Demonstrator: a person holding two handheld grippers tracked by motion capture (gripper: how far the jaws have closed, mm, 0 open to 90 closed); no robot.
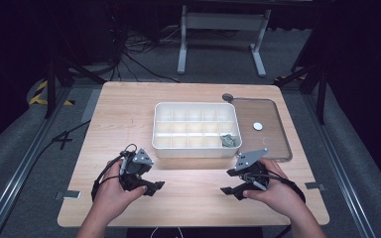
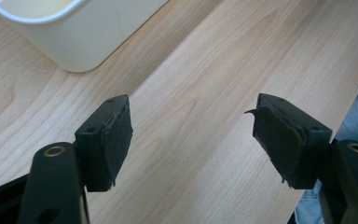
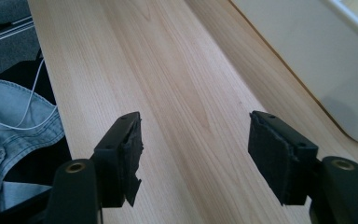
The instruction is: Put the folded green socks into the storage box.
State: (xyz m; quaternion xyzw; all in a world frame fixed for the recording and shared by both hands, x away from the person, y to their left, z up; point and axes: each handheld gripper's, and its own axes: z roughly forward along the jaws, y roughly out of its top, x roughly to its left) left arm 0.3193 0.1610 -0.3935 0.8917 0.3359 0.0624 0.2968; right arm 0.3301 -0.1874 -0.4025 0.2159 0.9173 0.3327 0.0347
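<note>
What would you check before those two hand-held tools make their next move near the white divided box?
1. Left tool empty: ok, its jaws stand apart with only bare wood between them.
2. Right tool empty: ok, jaws apart, nothing between them.
3. Both tools clear of the white box: ok, they sit on the near side of it, apart from its wall.
4. Grey object settled in the box: ok, it lies in the near right compartment; what it is cannot be told.
5. Small white disc on the clear tray: ok, lying alone, untouched.
6. Pad linings sound: not ok, the left tool's pad looks frayed and peeling.
</note>
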